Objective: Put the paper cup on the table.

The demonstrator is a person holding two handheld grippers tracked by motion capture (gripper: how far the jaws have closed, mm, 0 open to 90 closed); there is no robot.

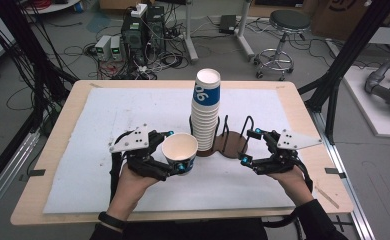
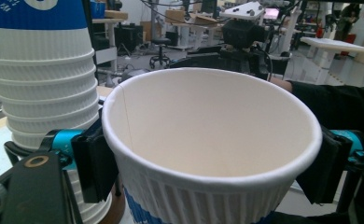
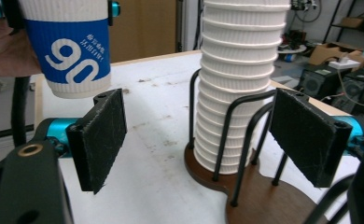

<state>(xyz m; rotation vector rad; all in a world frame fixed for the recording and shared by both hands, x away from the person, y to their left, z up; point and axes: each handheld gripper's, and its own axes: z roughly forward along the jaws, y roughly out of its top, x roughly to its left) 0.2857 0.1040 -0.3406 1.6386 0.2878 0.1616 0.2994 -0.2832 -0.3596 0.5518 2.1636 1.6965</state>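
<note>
Left gripper view: left gripper [image 2: 208, 154] clamps cup [image 2: 208, 135], base cropped; right gripper [image 3: 208, 135] apart.

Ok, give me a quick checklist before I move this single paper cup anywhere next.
1. Left gripper clamped on the paper cup: ok, its fingers press both sides below the rim.
2. Cup upright and lifted off the table: ok.
3. Cup clear of the cup stack: ok, close beside it but apart.
4. Stack seated in the wire holder: ok, upright on the brown base.
5. Right gripper free: ok, open and holding nothing, beside the holder.
6. Second slot of the holder free: cannot tell.
</note>
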